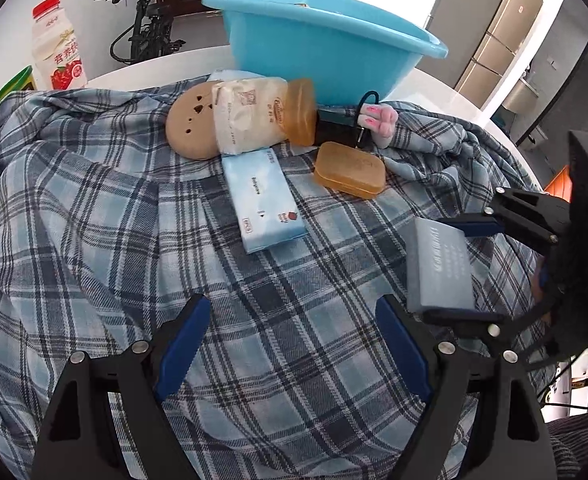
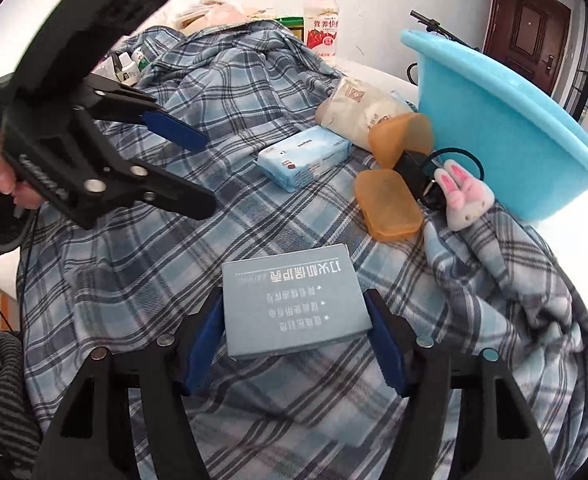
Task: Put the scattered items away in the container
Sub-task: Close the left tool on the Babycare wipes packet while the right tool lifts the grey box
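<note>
My right gripper (image 2: 296,330) is shut on a grey-blue box (image 2: 294,306), seen also in the left wrist view (image 1: 440,266). My left gripper (image 1: 294,344) is open and empty above the plaid cloth (image 1: 93,220); it shows in the right wrist view (image 2: 205,172). A blue basin (image 1: 318,40) (image 2: 506,120) stands at the back. Before it lie a tissue pack (image 1: 261,200) (image 2: 304,156), two amber soap cases (image 1: 350,170) (image 2: 388,204), a white pouch (image 1: 249,112), a tan disc (image 1: 189,120) and a plush bunny (image 2: 464,194).
A milk bottle (image 1: 55,48) (image 2: 322,20) stands behind the cloth. Small bottles (image 2: 127,66) and packets sit at the far left. A black charger with cable (image 2: 418,172) lies by the basin. A bicycle (image 1: 145,24) and door are in the background.
</note>
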Tool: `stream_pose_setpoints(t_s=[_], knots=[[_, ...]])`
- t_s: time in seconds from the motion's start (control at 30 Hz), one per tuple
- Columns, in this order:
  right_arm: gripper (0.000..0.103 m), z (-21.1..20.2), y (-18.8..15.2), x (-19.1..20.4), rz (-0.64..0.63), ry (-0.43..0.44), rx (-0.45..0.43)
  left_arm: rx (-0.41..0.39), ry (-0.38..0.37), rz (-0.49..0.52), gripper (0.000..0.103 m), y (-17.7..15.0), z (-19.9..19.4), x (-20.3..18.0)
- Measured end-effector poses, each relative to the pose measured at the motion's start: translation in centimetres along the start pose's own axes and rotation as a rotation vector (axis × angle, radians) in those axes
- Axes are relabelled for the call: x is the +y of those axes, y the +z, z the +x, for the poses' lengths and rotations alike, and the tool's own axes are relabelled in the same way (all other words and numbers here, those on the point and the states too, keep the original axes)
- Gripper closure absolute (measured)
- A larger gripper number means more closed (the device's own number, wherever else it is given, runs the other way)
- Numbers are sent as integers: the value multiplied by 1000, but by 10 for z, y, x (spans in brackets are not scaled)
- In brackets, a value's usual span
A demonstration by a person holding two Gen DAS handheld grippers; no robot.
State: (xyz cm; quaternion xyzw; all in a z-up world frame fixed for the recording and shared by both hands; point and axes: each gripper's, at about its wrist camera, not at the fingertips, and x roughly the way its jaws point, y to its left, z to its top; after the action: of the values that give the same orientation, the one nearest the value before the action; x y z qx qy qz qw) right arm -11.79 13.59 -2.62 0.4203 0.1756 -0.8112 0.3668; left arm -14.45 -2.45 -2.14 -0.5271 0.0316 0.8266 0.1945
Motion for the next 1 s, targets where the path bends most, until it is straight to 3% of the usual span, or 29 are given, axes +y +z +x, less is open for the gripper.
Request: stream_pose_setpoints(t_s=[0.5, 0.77, 0.9, 0.97, 1.0], knots=[[37, -10, -12, -9, 67, -3, -63, -13, 120, -12, 17, 29, 21, 2], [36, -12, -14, -18, 103, -20, -102, 25, 116, 6, 17, 47, 46, 2], [36, -11, -18, -26, 132, -15, -96, 42, 98, -3, 22, 55, 56, 8], [36, -10, -19, -29, 145, -15, -96, 47, 89, -10, 34, 58, 62, 11], [36, -10, -20, -30, 149, -17, -96, 37, 87, -10, 36, 59, 64, 13]])
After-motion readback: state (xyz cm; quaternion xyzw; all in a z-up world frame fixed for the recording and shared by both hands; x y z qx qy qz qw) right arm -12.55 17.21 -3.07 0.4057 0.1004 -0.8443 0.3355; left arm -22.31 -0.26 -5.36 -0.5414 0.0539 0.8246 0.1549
